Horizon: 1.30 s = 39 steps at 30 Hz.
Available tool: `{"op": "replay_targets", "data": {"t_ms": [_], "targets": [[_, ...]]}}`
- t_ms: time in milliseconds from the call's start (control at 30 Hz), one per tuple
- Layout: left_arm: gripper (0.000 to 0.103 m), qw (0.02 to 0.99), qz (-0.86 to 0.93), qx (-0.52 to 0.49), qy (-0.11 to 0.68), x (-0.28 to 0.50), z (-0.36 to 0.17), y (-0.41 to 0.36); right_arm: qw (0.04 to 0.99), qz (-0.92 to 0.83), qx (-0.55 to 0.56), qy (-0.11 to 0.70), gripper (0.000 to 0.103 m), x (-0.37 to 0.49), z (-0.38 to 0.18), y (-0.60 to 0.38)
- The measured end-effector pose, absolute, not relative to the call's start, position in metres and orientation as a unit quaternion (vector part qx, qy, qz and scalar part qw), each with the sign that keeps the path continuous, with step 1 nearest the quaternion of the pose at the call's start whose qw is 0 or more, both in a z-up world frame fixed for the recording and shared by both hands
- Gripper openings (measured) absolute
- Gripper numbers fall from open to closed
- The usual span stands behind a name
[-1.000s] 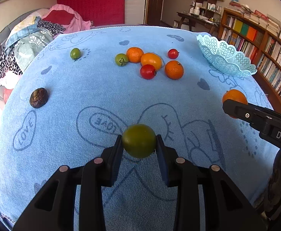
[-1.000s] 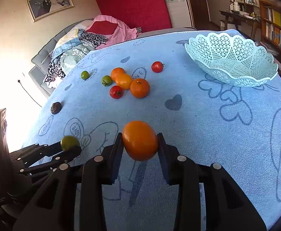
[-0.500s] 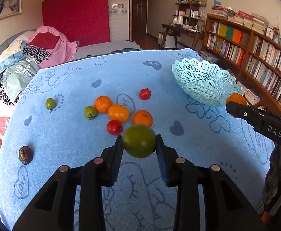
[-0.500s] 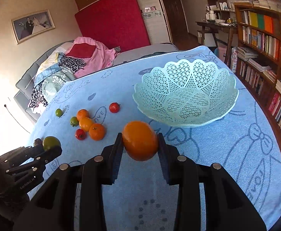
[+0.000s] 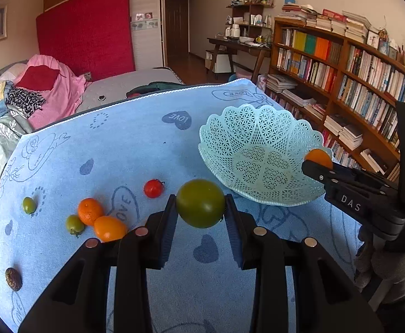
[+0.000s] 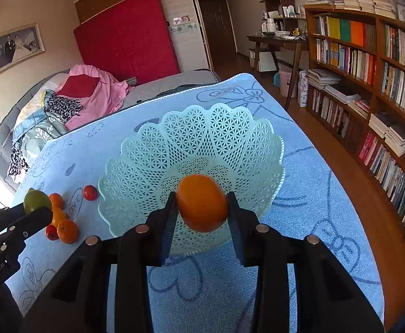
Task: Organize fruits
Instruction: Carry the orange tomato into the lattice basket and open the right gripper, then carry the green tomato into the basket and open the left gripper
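Observation:
My left gripper is shut on a green tomato, held above the blue towel just left of the pale lattice basket. My right gripper is shut on an orange, held over the near rim of the basket, which is empty. On the towel to the left lie a red tomato, two oranges, small green tomatoes and a dark brown fruit. The right gripper with its orange shows in the left wrist view at the basket's right rim.
The blue towel covers a table whose right edge drops to a wooden floor. A bookshelf lines the right wall. A sofa with clothes stands behind the table.
Both grippers have moved forward and right toward the basket, carrying their fruit. The orange now hangs over the basket's near rim; the green tomato is close to its left side.

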<state>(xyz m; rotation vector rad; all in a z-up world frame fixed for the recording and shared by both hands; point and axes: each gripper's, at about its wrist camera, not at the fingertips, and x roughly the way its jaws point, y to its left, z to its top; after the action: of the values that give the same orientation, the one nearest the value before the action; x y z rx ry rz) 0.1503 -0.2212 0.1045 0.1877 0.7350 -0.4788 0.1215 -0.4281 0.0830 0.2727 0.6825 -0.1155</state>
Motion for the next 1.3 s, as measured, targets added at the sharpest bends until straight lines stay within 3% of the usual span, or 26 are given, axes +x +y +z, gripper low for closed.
{"op": "replay_targets", "data": {"t_ms": [200,667,733,933,1300], "targets": [[0.034,0.897,-0.243,0.1,0.356,0.165,0.103,-0.248,0.946,-0.071,0.128,0.289,0.048,0.11,0.09,-0.43],[0.036,0.895,-0.253,0.103,0.354,0.179,0.099,-0.271,0.945,-0.078,0.167,0.269,0.055,0.098,0.091,-0.446],[0.041,0.894,-0.248,0.1,0.36,0.178,0.098,-0.263,0.946,-0.077,0.171,0.264,0.06,0.097,0.092,-0.447],[0.055,0.895,-0.235,0.096,0.367,0.162,0.091,-0.229,0.945,-0.076,0.177,0.264,0.061,0.098,0.092,-0.448],[0.055,0.877,-0.213,0.092,0.421,0.131,0.053,-0.19,0.944,-0.074,0.185,0.262,0.061,0.099,0.091,-0.447]]}}
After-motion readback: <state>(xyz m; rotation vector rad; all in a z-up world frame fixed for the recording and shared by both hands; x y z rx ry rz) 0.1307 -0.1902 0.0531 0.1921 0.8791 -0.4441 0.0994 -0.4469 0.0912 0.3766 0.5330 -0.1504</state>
